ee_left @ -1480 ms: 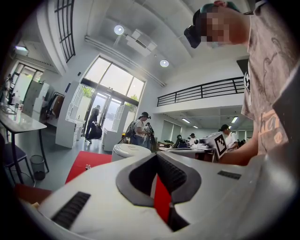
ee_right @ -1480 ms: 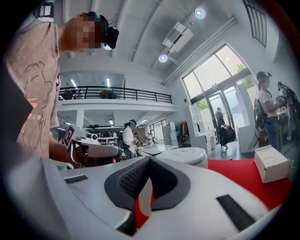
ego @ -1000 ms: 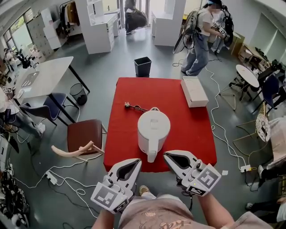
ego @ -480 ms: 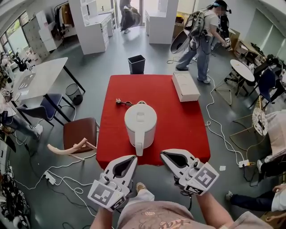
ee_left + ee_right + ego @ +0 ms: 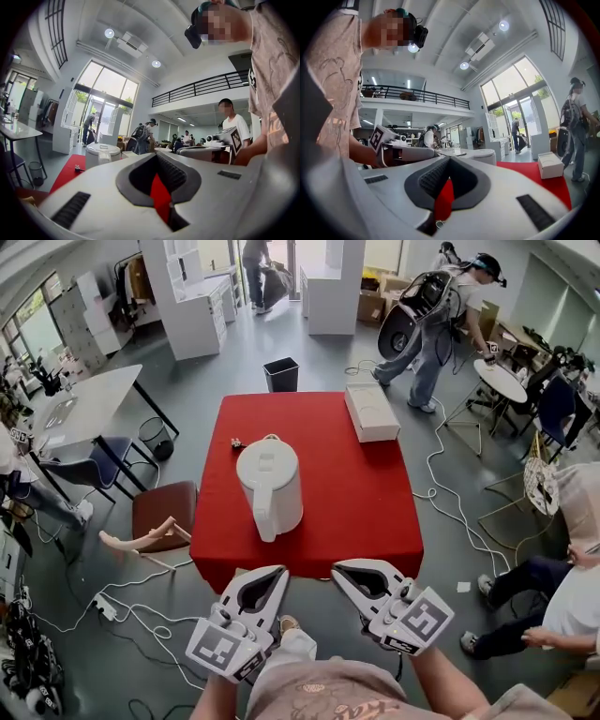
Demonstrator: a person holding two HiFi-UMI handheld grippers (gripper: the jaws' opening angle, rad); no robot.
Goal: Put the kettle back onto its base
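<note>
A white kettle (image 5: 269, 486) stands on the red table (image 5: 356, 502), left of centre, with its handle toward me. A black plug on a cord (image 5: 237, 442) lies just behind it, and I cannot make out a separate base. Both grippers hover side by side off the table's near edge, short of the kettle. My left gripper (image 5: 273, 575) is shut and holds nothing. My right gripper (image 5: 341, 571) is also shut and empty. In the left gripper view the kettle (image 5: 101, 153) shows far beyond the closed left gripper (image 5: 157, 154). In the right gripper view the kettle (image 5: 480, 154) lies beyond the right gripper (image 5: 449, 158).
A white box (image 5: 371, 412) lies at the table's far right corner. A brown chair (image 5: 164, 512) stands at the table's left and a black bin (image 5: 280, 373) behind it. Cables (image 5: 450, 493) trail over the floor on the right. A person (image 5: 436, 320) walks at the back.
The table and kettle have slid left and farther away in the head view. Both grippers kept level, side by side and shut. The person at the back walked on.
</note>
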